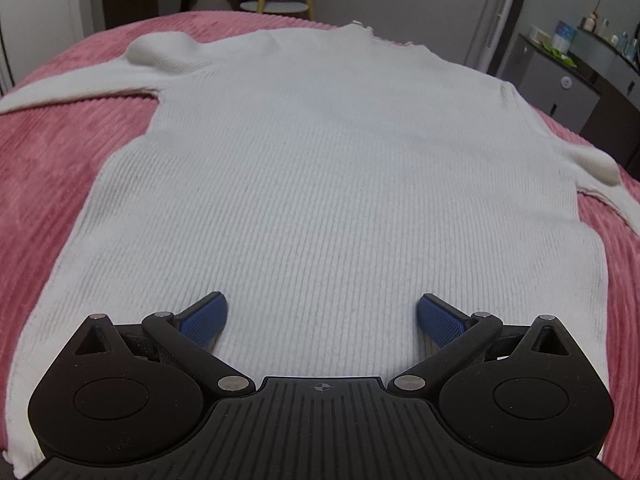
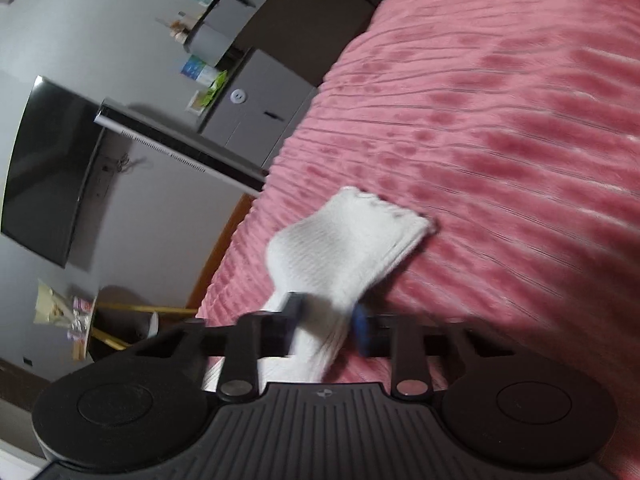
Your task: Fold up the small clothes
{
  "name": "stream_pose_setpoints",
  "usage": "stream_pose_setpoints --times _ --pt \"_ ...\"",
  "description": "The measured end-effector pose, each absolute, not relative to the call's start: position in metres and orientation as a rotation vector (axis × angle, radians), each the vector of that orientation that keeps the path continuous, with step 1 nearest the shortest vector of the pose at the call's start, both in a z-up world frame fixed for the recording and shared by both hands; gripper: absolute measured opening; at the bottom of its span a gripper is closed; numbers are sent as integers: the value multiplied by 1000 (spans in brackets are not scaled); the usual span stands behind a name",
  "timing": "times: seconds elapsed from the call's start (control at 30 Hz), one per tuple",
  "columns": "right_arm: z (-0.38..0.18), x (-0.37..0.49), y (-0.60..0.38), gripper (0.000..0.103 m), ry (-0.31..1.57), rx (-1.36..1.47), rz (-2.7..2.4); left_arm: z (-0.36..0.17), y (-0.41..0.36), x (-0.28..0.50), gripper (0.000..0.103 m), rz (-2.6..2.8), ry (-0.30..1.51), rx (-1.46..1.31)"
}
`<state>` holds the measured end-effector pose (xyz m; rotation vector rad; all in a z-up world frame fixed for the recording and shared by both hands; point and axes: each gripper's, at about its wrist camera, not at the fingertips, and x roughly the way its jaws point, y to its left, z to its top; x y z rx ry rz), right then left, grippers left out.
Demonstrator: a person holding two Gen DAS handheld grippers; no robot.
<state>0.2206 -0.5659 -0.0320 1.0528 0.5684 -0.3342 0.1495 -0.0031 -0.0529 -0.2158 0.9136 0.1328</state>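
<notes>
Left tongs (image 1: pixel 322 320) are hanging spread over the sweater (image 1: pixel 320 184), touching nothing, probably waiting to take the hem. It is lying flat on the pink bed (image 1: pixel 52 152), arms out. Right tongs (image 2: pixel 324 320) are pinching a sleeve (image 2: pixel 344 248) near its cuff, likely to fold it inward.

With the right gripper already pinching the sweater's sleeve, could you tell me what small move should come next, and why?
Probably carry the sleeve inward across the sweater body. The right gripper is shut on the sleeve, lifted off the pink blanket, while the body lies flat and the left gripper hovers open above the hem.
</notes>
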Motion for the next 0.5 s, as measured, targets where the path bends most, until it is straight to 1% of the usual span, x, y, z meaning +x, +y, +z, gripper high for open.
stream_pose_setpoints --times 0.07,0.13,0.23,0.4,0.5 --pt "-18 223 -555 11 562 960 -343 -53 -2 152 103 125 924 -226" --pt "2 226 -539 7 556 848 -339 -53 -1 154 103 114 934 -218" --pt "35 232 -501 7 522 649 -296 -53 2 154 103 99 940 -226" --pt "80 249 -408 7 472 367 -104 -43 10 152 103 90 966 -247" --pt "89 258 -342 7 466 259 50 -29 21 146 103 127 895 -236"
